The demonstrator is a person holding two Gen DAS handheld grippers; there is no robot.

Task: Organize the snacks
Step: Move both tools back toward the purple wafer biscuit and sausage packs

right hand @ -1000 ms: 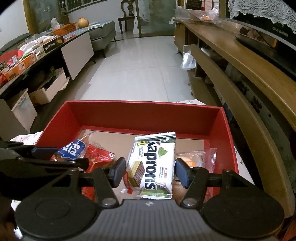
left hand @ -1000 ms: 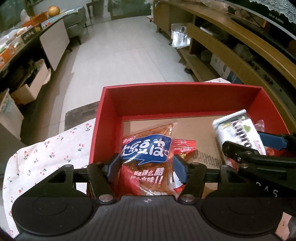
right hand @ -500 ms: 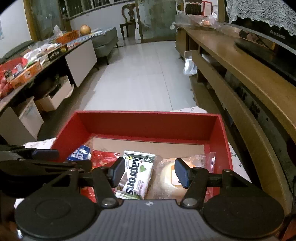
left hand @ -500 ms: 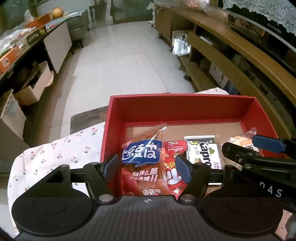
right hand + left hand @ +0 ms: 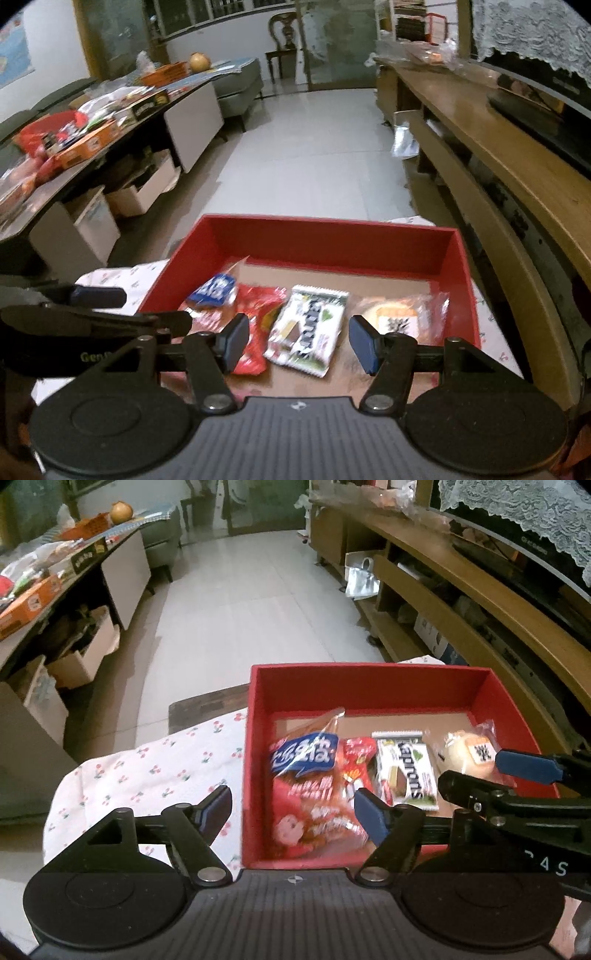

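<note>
Four snacks lie in a row on the floor of the red box: a large red bag, a small red packet, a wafer pack and a wrapped bun. The left gripper hangs above the large bag, jaws opening, gripping nothing; the right gripper is released over the wafer. All look light, crinkly and slippery; the bun squashes easily, so pinch wrapper edges or seams
</note>
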